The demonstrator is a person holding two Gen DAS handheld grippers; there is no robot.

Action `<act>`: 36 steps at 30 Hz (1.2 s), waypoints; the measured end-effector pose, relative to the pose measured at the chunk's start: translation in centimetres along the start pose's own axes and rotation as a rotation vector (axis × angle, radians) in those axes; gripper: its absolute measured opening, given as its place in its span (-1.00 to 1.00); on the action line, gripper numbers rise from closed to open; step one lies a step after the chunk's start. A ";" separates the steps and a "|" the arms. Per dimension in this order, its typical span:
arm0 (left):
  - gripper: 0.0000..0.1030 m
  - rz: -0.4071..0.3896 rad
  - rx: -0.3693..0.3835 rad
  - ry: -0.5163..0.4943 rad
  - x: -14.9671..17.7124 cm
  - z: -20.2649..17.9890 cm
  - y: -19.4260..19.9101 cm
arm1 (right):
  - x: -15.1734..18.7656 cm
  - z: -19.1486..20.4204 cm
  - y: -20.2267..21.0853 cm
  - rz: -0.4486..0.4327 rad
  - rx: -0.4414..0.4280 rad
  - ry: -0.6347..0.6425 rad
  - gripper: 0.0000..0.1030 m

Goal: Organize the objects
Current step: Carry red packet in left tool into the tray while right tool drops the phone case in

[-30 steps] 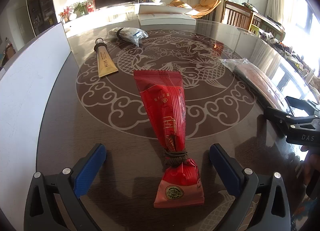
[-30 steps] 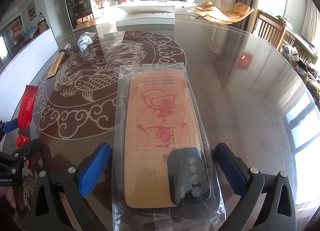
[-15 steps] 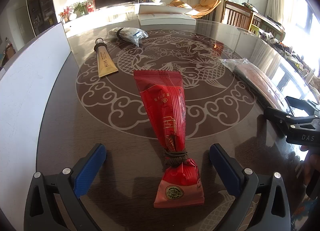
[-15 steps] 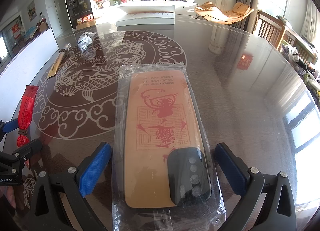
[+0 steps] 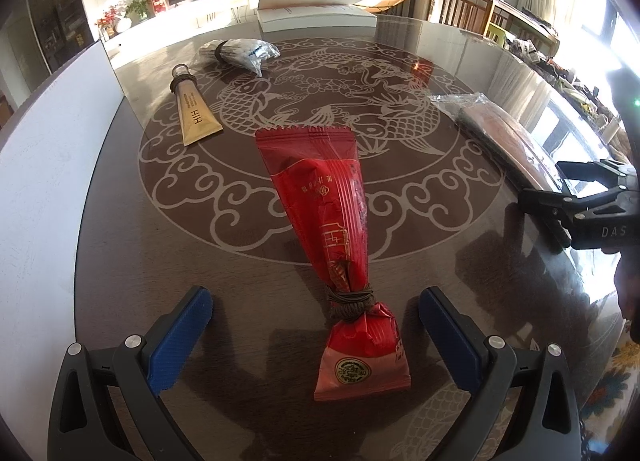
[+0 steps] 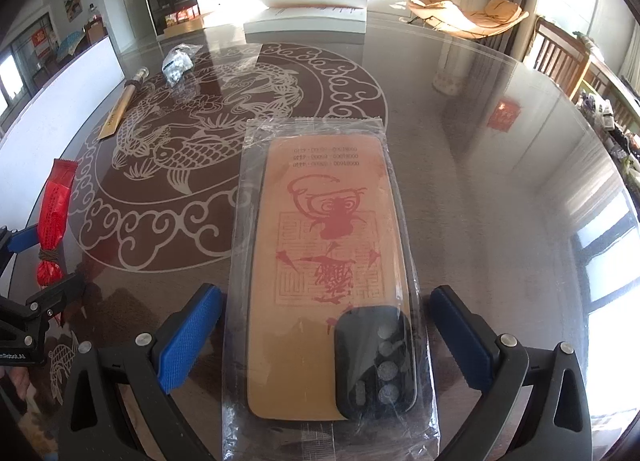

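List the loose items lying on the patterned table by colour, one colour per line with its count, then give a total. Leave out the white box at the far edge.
Red: 1, the red packet
Gold: 1, the gold tube
Silver-grey: 1, the small crinkled bag
Tan in clear wrap: 1, the wrapped phone case
Total: 4

- The table (image 5: pixel 120 261) is round and dark, with a glossy top and a pale pattern of fish and clouds in the middle.
- A red packet (image 5: pixel 332 221), tied with a brown cord near one end, lies near the front edge.
- A gold tube (image 5: pixel 196 117) lies on the left part.
- A small clear bag (image 5: pixel 244 53) lies beyond it.
- A phone case in clear wrapping (image 6: pixel 324 281) lies flat on the right part.
- A white flat box (image 5: pixel 316 13) rests at the far edge.
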State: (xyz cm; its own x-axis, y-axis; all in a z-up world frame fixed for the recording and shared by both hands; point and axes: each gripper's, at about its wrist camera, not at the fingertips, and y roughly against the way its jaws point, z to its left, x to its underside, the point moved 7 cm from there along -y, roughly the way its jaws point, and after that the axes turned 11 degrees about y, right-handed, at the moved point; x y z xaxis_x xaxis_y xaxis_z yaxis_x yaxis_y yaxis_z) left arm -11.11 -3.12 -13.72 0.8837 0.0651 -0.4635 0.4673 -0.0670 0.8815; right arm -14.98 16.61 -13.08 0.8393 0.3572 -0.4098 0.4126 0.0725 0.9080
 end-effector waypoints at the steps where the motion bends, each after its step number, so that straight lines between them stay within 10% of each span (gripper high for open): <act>1: 1.00 0.030 -0.012 0.010 -0.1 0.2 -0.1 | -0.4 -0.2 -0.3 0.042 -0.003 -0.013 1.00; 3: 0.97 0.049 -0.027 0.040 -0.2 0.6 -0.1 | -1.0 -0.4 -0.9 0.100 -0.008 -0.037 0.99; 7: -0.59 -0.025 -0.003 0.001 -0.5 0.1 1.1 | -2.0 0.4 -0.3 0.091 -0.019 -0.042 0.47; 21: -0.60 -0.286 0.102 0.148 -4.0 6.9 14.0 | -12.6 13.2 12.6 -0.180 -0.241 0.038 0.47; 33: -0.58 -0.180 -0.206 0.451 1.2 33.6 18.6 | -17.3 42.1 16.3 -0.242 -0.610 0.255 0.48; 36: -0.01 -0.090 -0.268 0.499 3.4 36.2 16.2 | -15.5 46.3 14.7 -0.215 -0.661 0.310 0.68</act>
State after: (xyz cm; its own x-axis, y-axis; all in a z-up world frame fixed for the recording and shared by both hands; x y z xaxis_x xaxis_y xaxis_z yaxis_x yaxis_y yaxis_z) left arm 0.42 -40.01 -4.29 0.6910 0.5252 -0.4966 0.4595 0.2113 0.8627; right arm -5.56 -30.98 2.58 0.5859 0.5104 -0.6294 0.1757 0.6783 0.7135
